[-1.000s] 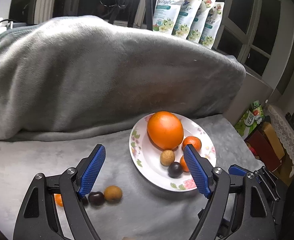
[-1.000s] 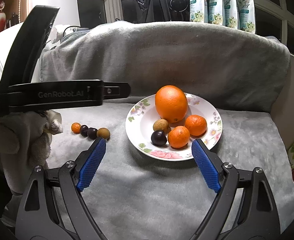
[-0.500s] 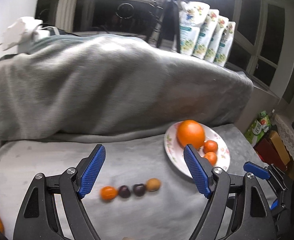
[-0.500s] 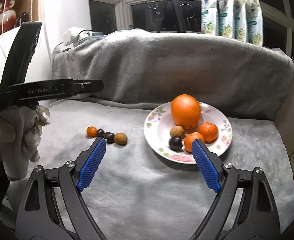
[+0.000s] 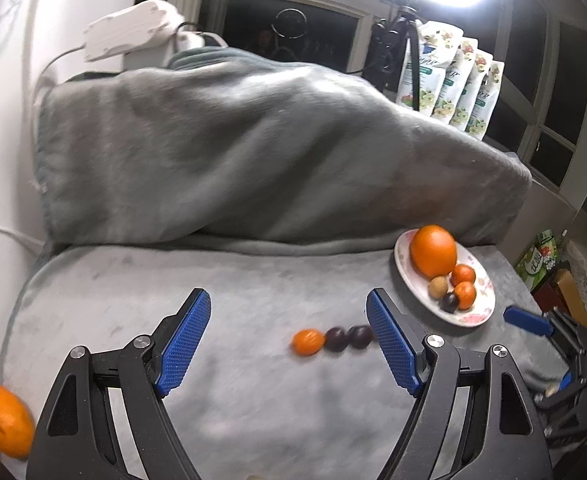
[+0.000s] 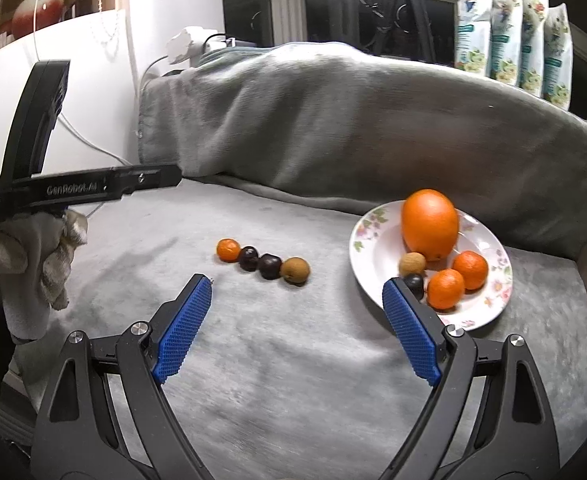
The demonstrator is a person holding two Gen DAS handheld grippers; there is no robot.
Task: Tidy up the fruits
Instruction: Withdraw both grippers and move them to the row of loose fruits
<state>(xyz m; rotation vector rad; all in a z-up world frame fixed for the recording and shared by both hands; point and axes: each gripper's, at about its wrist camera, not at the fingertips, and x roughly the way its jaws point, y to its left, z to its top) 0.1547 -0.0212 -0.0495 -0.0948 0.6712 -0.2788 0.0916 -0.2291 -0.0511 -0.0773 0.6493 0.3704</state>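
A flowered white plate (image 6: 489, 312) on the grey blanket holds a big orange (image 6: 429, 224), two small oranges (image 6: 469, 269), a brown fruit and a dark one. It also shows at the right of the left wrist view (image 5: 473, 316). A row of loose fruit lies left of it: a small orange (image 6: 228, 249), two dark fruits (image 6: 269, 266) and a brown fruit (image 6: 295, 270). In the left wrist view the small orange (image 5: 307, 342) lies between the fingers. My left gripper (image 5: 287, 344) is open and empty. My right gripper (image 6: 297, 320) is open and empty, short of the row.
Another orange (image 5: 3, 420) lies at the blanket's near left edge. The blanket (image 6: 353, 128) rises over a backrest behind. Several pouches (image 6: 509, 36) stand on the sill. A white power strip (image 5: 129, 32) sits at the back left. Boxes (image 5: 549, 276) stand right of the seat.
Both views have swung left. The plate has shifted to the right of each frame and the loose row is now between the fingers. The orange at the near left has come further into view.
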